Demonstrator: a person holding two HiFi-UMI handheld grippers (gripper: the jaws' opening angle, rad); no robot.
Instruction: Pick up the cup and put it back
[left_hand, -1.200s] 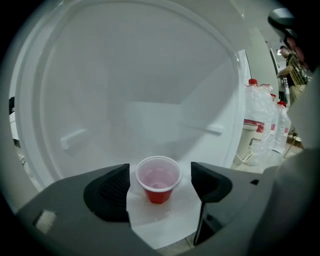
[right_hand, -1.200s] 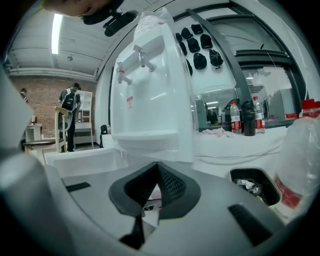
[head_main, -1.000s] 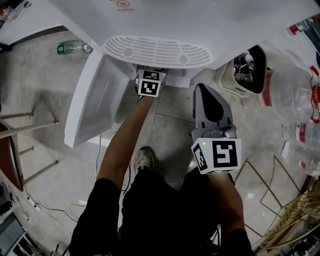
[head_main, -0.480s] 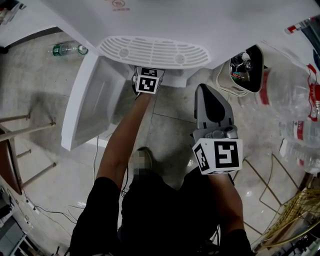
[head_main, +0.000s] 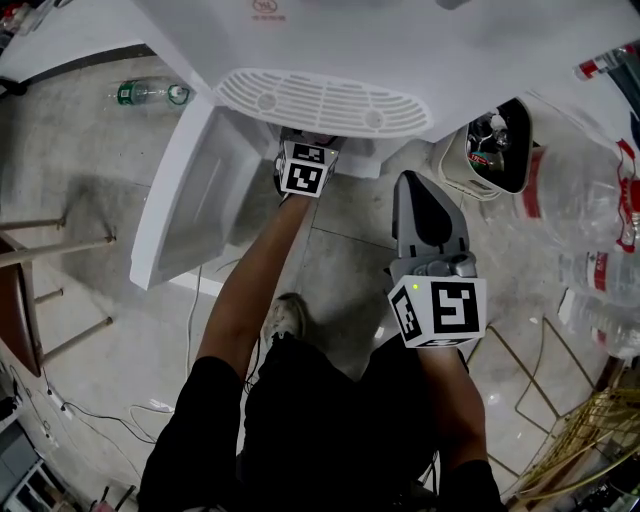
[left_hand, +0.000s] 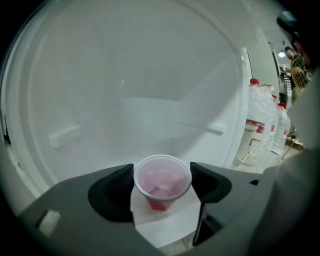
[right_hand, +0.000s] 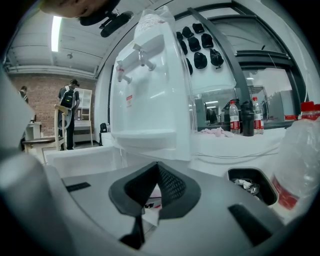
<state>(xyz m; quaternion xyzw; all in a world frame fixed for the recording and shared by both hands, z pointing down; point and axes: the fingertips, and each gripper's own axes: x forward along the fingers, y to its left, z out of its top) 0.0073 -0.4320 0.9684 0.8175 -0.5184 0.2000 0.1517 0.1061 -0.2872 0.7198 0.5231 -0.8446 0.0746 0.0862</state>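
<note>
While we look down, our left gripper (left_hand: 162, 184) reaches under the white dispenser (head_main: 320, 100), at 12 o'clock from us. Its jaws are part way open and press on both sides of the cup (left_hand: 161, 172). The cup is see-through with a red bottom. It stands upright inside the white cupboard (left_hand: 125, 100). We cannot tell if it rests on anything. Our right gripper (right_hand: 156, 187) hangs at 4 o'clock from the left one, well apart from it. Its jaws are closed together and hold nothing. A bottle (head_main: 147, 95) lies on the floor (head_main: 90, 330) at 10 o'clock. A bin (head_main: 497, 140) stands at 2 o'clock.
</note>
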